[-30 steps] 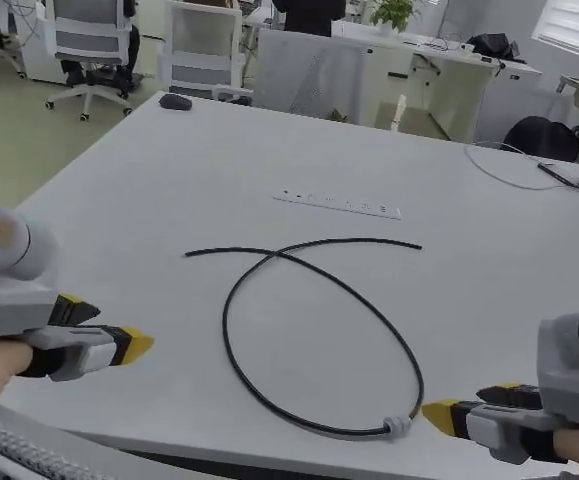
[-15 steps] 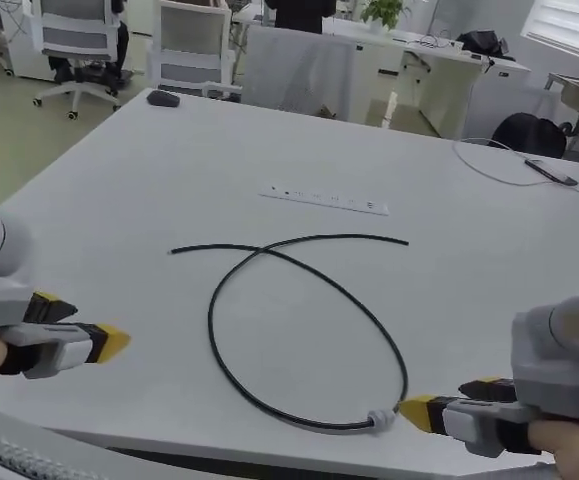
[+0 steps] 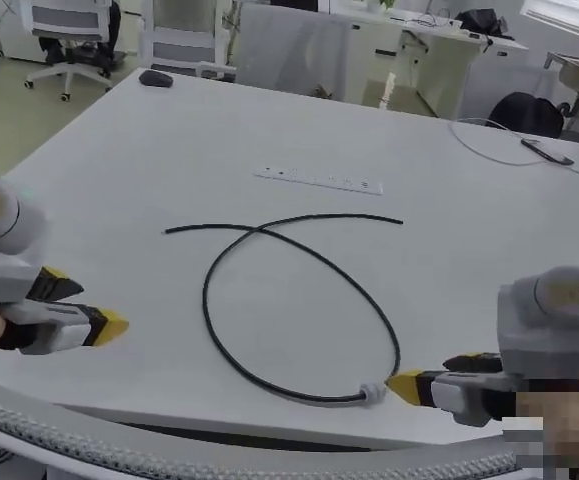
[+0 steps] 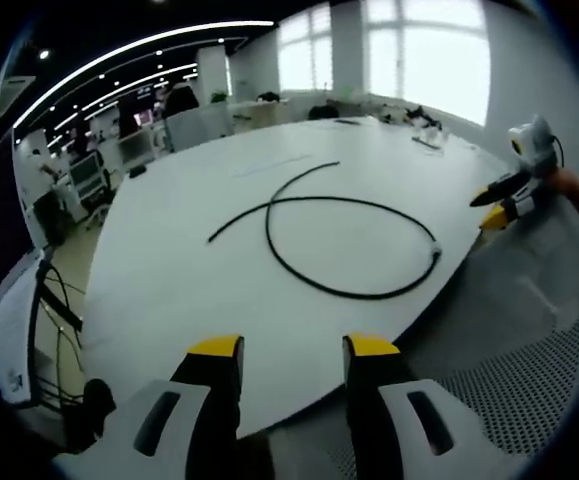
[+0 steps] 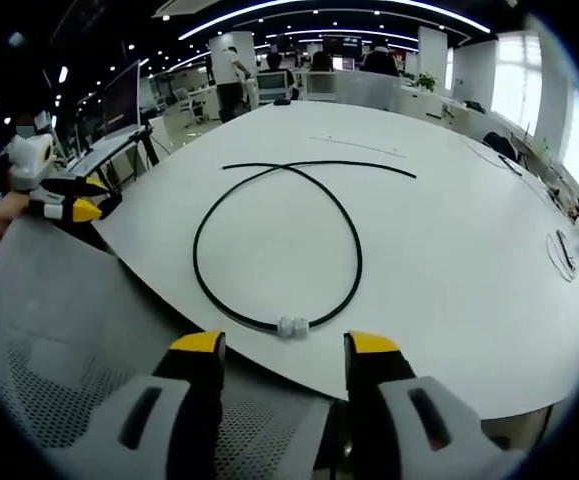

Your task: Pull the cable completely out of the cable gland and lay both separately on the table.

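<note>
Nothing of the task is done yet. The black cable (image 3: 205, 298) lies on the white worktop (image 3: 119, 170) in one wide loop, and the small pale cable gland (image 3: 372, 393) is still threaded on it, at the point of the loop nearest the person, close to the worktop's near edge. Cable runs out of the gland on both sides. One run curves off to its left and the other climbs up its right, and the two cross on the far side of the loop from the gland. The two free ends lie beyond that crossing, well apart from the gland.

The right tool (image 3: 442, 372) hovers just beside the gland, on its right in the head view, with one yellow tip almost at it. In the right gripper view the gland sits just ahead of the gap between the jaws. Those jaws stand wide apart and have hold of nothing. The left tool (image 3: 81, 303) hangs well apart from the gland, out past the left side of the loop, also spread wide and empty.

All the work is left. By my reading the gland has to be gripped, the cable taken beside it with the other tool and drawn through until an end comes free. Since the gland sits far from either end, a long length must pass through it. Then each part is laid down apart.
</note>
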`<action>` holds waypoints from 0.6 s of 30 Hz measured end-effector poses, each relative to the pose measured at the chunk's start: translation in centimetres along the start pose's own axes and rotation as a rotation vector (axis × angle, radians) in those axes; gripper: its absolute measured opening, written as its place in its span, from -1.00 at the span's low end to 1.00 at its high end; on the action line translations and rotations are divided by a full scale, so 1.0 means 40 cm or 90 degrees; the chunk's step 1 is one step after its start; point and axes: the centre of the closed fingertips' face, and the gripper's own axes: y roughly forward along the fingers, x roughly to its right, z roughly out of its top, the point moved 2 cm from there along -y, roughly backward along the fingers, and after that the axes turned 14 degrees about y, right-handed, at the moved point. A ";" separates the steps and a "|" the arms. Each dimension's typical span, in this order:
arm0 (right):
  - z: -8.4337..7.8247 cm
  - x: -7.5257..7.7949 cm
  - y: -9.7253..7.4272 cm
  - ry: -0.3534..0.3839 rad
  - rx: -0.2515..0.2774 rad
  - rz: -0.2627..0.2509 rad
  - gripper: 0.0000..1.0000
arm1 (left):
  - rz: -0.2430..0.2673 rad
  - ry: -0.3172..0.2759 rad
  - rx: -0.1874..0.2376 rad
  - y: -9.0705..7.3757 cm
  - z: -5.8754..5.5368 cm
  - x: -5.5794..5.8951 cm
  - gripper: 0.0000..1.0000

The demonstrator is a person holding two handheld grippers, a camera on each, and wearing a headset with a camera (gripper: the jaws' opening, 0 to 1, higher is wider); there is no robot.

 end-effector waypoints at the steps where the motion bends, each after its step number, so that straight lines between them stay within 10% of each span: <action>1: -0.002 -0.003 0.000 -0.001 -0.001 0.003 0.01 | -0.004 0.030 -0.010 -0.001 0.008 0.002 -0.18; 4: -0.001 -0.011 0.001 -0.009 0.000 0.015 0.02 | -0.037 0.070 -0.003 -0.003 0.052 0.021 -0.19; 9: 0.000 -0.016 0.001 -0.012 0.002 0.024 0.03 | -0.142 0.080 0.092 0.012 0.223 0.099 -0.22; 16: 0.024 -0.046 -0.018 -0.035 0.017 0.108 0.03 | -0.228 0.200 0.095 0.130 0.342 0.230 -0.21; 18: 0.035 -0.023 -0.029 -0.040 0.019 0.102 0.01 | -0.262 0.185 0.081 0.164 0.361 0.270 -0.20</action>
